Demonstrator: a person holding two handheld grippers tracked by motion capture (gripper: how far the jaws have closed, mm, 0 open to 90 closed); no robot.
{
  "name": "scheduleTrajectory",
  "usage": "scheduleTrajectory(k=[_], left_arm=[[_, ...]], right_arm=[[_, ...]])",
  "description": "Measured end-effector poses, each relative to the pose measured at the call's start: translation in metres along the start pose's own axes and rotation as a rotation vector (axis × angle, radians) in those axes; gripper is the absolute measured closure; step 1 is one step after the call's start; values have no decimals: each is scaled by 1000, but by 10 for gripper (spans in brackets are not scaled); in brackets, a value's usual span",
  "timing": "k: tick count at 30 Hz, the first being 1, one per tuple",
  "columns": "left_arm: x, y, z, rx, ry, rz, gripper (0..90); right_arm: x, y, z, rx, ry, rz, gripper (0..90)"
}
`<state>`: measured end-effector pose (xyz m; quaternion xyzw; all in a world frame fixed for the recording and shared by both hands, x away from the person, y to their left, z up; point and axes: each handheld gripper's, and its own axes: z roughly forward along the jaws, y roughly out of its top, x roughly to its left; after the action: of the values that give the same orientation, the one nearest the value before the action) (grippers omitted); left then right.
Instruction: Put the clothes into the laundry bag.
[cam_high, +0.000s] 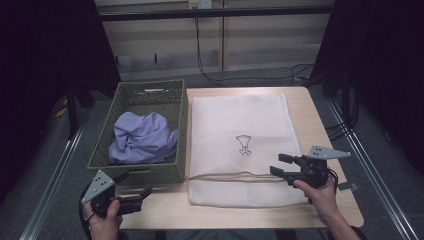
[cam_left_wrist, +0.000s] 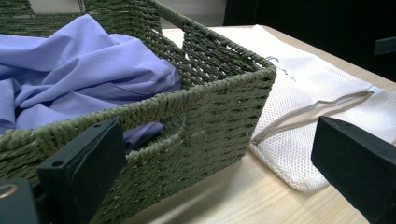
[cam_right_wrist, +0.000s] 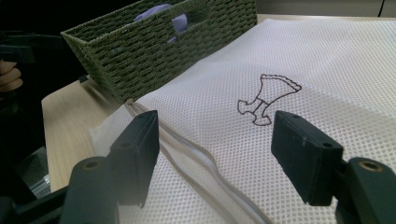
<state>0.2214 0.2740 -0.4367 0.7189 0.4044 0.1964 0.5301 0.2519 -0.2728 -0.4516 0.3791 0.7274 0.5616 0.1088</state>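
The left gripper (cam_high: 134, 184) is low by the table's (cam_high: 165, 207) near corner, jaws wide apart, holding nothing. The right gripper (cam_high: 281, 165) hovers over the white bag's (cam_high: 240, 120) zipper (cam_right_wrist: 196, 154), jaws spread too. A purple cloth (cam_high: 142, 137) lies in the basket (cam_high: 182, 115).

no readable text anywhere; only mark is small dark outline emblem (cam_right_wrist: 267, 99) stitched on white mesh laundry bag (cam_high: 235, 120)
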Motion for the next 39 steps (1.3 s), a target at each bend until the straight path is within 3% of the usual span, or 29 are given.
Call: scheduleTrajectory(k=[5, 7, 10, 14, 17, 18, 25, 28, 39], left_arm=[[-1, 0, -3, 13, -29, 13, 30], [-3, -1, -5, 13, -41, 13, 30], [-2, -1, -6, 14, -32, 11, 30], [-1, 0, -3, 13, -22, 9, 28], [-1, 1, 0, 21, -38, 17, 28], [-1, 1, 1, 25, -39, 21, 28], [-1, 0, -2, 22, -41, 24, 28], [-1, 0, -1, 27, -41, 24, 28], [-1, 0, 1, 24, -32, 31, 28]], right_arm=[[-3, 0, 2, 21, 3, 21, 341], [-1, -1, 3, 27, -3, 8, 354], [-1, -3, 7, 53, -30, 2, 359], [-1, -5, 12, 73, -19, 12, 363], [-1, -5, 14, 88, -18, 8, 397], [1, -3, 15, 117, -14, 16, 404], [5, 4, 21, 155, 28, 28, 438], [4, 8, 26, 177, 83, 51, 472], [3, 17, 56, 292, 144, -8, 602]])
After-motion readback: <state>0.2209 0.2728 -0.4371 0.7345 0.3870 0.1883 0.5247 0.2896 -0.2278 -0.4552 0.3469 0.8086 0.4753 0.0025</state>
